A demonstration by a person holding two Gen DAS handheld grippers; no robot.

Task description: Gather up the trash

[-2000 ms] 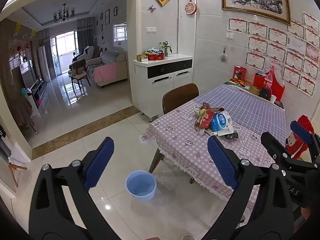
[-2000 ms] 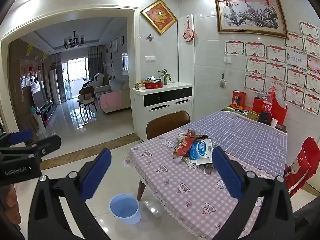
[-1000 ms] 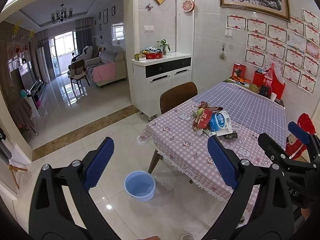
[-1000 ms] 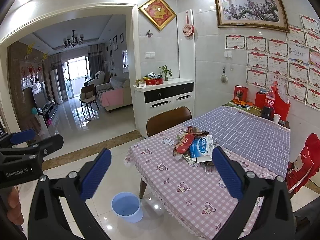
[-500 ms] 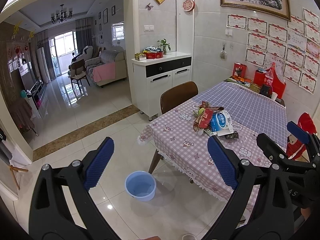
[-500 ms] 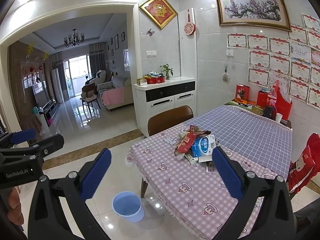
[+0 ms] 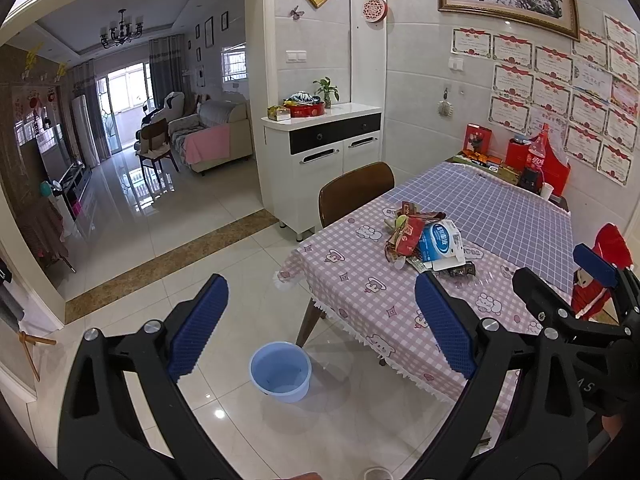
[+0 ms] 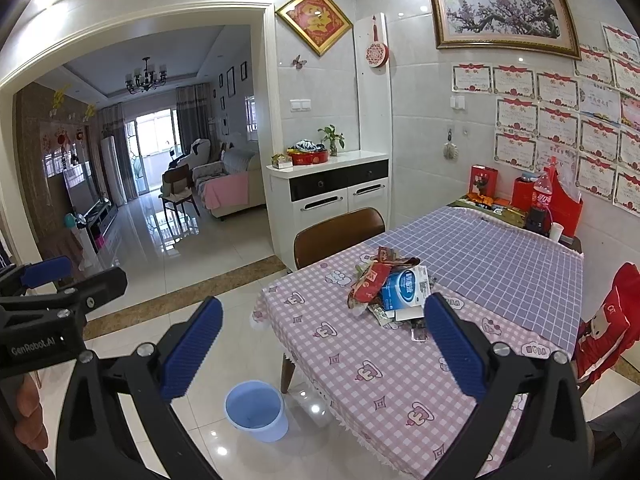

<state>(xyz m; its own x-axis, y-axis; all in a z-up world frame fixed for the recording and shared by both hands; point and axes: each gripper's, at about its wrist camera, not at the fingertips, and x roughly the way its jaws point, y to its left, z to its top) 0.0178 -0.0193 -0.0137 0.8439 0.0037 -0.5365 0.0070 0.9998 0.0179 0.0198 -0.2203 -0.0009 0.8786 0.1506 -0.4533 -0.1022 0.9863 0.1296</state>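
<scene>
A heap of trash [image 7: 424, 240] [image 8: 390, 288] lies on the pink checked tablecloth: red snack wrappers, a blue-and-white tissue pack, small scraps. A light blue bucket [image 7: 280, 371] [image 8: 256, 410] stands empty on the tiled floor by the table's near corner. My left gripper [image 7: 320, 324] is open, held high over the floor, well short of the table. My right gripper [image 8: 320, 340] is open too, in the air before the table's near edge, with nothing between its fingers. Each gripper shows at the edge of the other's view.
The table [image 8: 400, 380] carries a purple checked cloth [image 8: 500, 256] at its far half, with a cola bottle [image 8: 540, 200] and red boxes by the wall. A brown chair [image 8: 340, 232] stands at the left side, a red-covered chair [image 8: 608, 320] at the right. A white cabinet [image 8: 328, 196] stands behind.
Both grippers have drifted only slightly; the views shifted a little up and toward the table. Both stay open and empty.
</scene>
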